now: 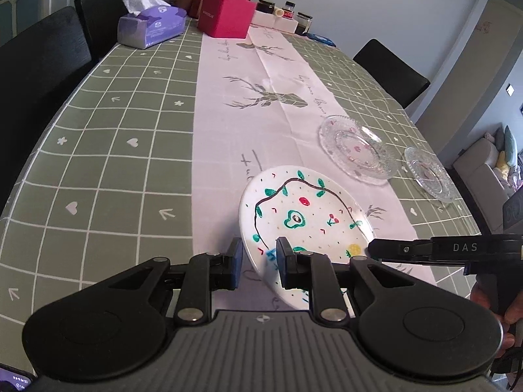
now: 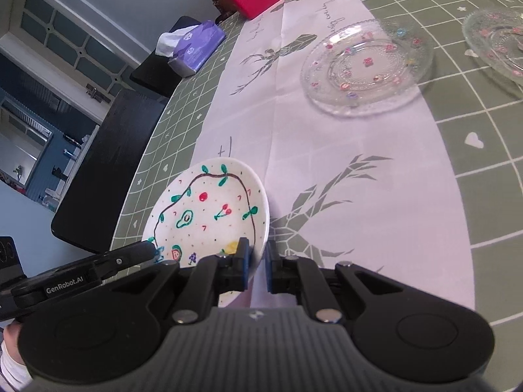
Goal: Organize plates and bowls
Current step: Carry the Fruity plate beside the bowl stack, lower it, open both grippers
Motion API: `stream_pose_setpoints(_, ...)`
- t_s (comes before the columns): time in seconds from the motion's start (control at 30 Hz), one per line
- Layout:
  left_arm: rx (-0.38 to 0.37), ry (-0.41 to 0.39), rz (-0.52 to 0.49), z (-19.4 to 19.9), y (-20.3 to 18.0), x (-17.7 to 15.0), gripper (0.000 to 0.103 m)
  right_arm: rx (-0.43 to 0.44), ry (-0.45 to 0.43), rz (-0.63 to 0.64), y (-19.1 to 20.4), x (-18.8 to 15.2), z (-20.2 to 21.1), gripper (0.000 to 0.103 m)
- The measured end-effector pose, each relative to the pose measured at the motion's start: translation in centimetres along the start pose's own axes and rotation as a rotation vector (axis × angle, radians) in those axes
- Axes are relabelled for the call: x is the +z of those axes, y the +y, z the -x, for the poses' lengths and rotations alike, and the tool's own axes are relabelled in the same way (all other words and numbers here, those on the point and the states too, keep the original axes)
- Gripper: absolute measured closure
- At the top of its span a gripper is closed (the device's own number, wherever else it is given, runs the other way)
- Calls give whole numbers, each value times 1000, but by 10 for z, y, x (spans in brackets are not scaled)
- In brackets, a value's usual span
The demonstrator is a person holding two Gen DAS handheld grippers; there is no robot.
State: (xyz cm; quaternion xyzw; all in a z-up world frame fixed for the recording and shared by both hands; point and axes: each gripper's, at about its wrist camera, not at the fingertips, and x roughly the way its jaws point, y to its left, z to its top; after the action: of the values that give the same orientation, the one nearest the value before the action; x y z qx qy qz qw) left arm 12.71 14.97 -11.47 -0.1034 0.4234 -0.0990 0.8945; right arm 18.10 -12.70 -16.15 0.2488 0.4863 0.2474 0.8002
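**Both grippers pinch the painted plate by its rim**

The left gripper (image 1: 258, 263) has its blue pads closed on the near-left rim of the painted plate (image 1: 304, 215), one finger under the edge and the other over the inside face. The right gripper (image 2: 256, 266) pinches the opposite rim of the same plate (image 2: 209, 215), its pads pressed almost together with only the thin edge between them. In the left wrist view the right gripper reaches in from the right (image 1: 372, 250) and meets the plate's edge by a yellow drawing. In the right wrist view the left gripper comes in from the lower left (image 2: 150, 254).

The white plate, painted with a leafy vine, an avocado, cherries and a strawberry, sits tilted over the pink table runner (image 1: 278, 75), at the near end of the table. Whether any part of it touches the cloth cannot be told.

Beyond it, a clear glass plate (image 2: 366, 65) with small coloured dots lies half on the runner, half on the green checked tablecloth (image 1: 98, 150). A second glass plate (image 2: 497, 42) lies just beside it on the green cloth, apart from it.

At the far end stand a purple tissue pack (image 1: 152, 26) and a red box (image 1: 227, 14).
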Motion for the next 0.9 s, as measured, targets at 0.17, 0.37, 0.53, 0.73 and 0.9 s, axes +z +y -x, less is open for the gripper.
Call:
stream_pose_setpoints(0.17, -10, -25, -43, 15, -35, 13, 79, 17, -58, -29, -9, 2, 31, 95)
stream_pose_setpoints(0.37, -28, -18, -67, 23, -84, 21, 79, 22, -145, -62, -26, 2, 80, 95)
stream_pose_setpoints(0.53, -42, 15, -80, 19, -127, 8, 80, 9, -207, -102, -52, -3, 122, 95)
stream_pose_setpoints(0.73, -80, 62, -89, 3, -174, -22, 80, -61, -255, -135, -89, -22, 165, 96)
stream_pose_setpoints(0.9, -117, 132, -53, -17, -201, -47, 80, -108, -270, -204, -127, -42, 187, 97)
